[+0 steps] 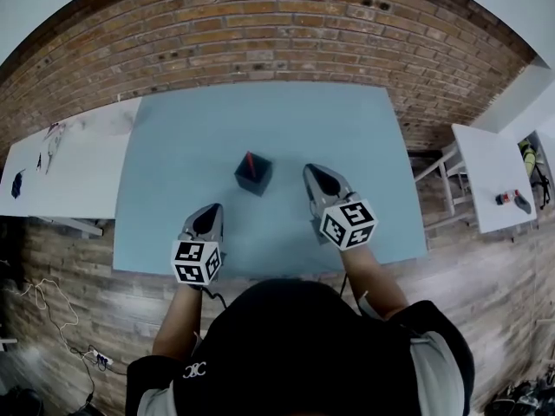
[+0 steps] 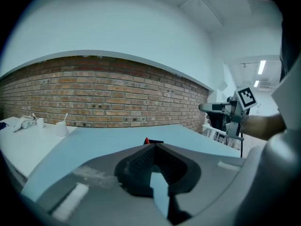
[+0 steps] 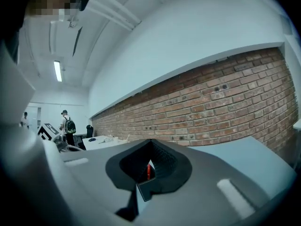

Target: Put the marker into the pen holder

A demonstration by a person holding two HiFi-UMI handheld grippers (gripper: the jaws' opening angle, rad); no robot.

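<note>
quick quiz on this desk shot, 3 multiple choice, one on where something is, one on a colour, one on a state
1. Where is the red marker?
A. standing in the pen holder
B. lying flat beside it
C. lying on the floor

2. What colour is the table top?
A. white
B. light blue
C. brown wood

3. How do the right gripper's jaws stand?
A. wide apart
B. clamped on the marker
C. together, nothing held

Answers:
1 A: the head view shows it sticking up out of the dark holder.
2 B: the surface all around the holder is light blue.
3 C: the right gripper view shows the jaw tips meeting, with the marker far beyond them.
</note>
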